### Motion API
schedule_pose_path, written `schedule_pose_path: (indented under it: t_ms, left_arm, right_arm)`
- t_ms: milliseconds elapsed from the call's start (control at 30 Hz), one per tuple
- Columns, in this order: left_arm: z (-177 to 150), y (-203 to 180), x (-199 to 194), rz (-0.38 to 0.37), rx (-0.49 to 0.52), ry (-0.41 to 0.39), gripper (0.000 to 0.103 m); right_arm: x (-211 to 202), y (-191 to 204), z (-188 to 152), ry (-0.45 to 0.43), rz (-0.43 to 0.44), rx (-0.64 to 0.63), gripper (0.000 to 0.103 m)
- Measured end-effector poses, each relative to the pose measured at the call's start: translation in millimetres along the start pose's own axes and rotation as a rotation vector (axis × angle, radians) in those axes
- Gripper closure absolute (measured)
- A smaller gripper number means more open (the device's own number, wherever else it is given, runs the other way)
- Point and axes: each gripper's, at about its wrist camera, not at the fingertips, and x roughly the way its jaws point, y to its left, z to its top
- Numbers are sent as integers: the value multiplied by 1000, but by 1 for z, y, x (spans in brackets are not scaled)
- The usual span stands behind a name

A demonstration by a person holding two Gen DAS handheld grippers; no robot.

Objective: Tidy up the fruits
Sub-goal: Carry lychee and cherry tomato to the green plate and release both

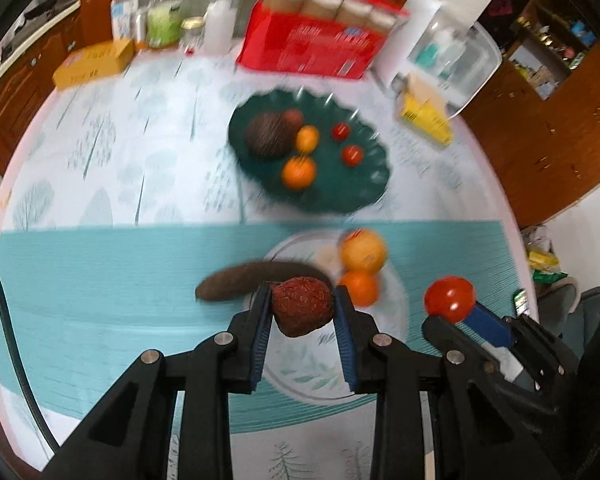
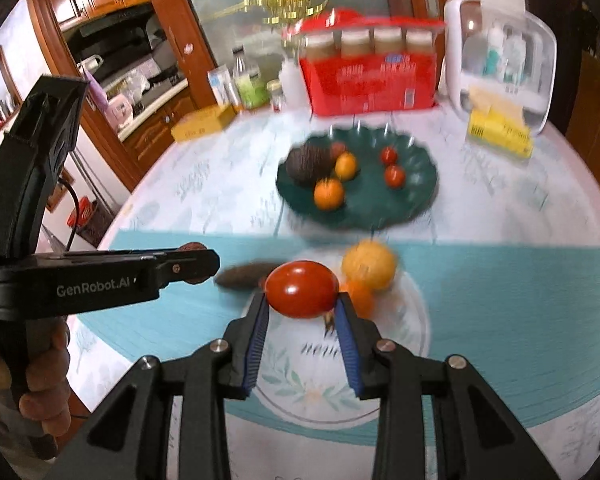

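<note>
My left gripper (image 1: pixel 302 300) is shut on a dark red, rough-skinned fruit (image 1: pixel 302 310), held above the white plate (image 1: pixel 392 312). My right gripper (image 2: pixel 301 307) is shut on a red tomato (image 2: pixel 302 289); that tomato (image 1: pixel 450 299) also shows at the right of the left wrist view. On the white plate (image 2: pixel 414 320) lie a yellow-orange fruit (image 2: pixel 369 264) and an orange (image 2: pixel 358 297). A long brown fruit (image 2: pixel 242 276) lies beside the plate. Farther back, the dark green plate (image 2: pixel 400 208) holds a brown round fruit (image 2: pixel 309 167), two small oranges and two small tomatoes.
A red box of jars (image 2: pixel 368 84), a clear container (image 2: pixel 504 76), yellow boxes (image 2: pixel 500 134) and bottles (image 2: pixel 252 80) line the table's far edge. A hand (image 2: pixel 40 392) holds the left gripper's handle at the left. A teal mat (image 2: pixel 520 300) lies under the white plate.
</note>
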Motion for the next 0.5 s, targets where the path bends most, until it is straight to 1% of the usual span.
schedule_pose_path:
  t_ms: [100, 233, 300, 400, 433, 500]
  left_arm:
    - [29, -15, -29, -13, 49, -57, 74]
    - [69, -33, -66, -15, 107, -135, 74]
    - [89, -40, -80, -13, 128, -162, 74]
    - [119, -52, -94, -22, 153, -175, 74]
    - [129, -55, -96, -23, 161, -176, 74]
    - [149, -63, -97, -4, 180, -186, 74]
  right_arm:
    - [-24, -4, 30, -41, 12, 10, 69]
    - [-63, -10, 79, -128, 28, 4, 69]
    - [-85, -11, 105, -189, 26, -15, 69]
    - [-112, -10, 140, -270, 11, -56, 69]
    - [-117, -10, 149, -285, 8, -65, 69]
    - [-125, -9, 170, -318, -10, -96, 69]
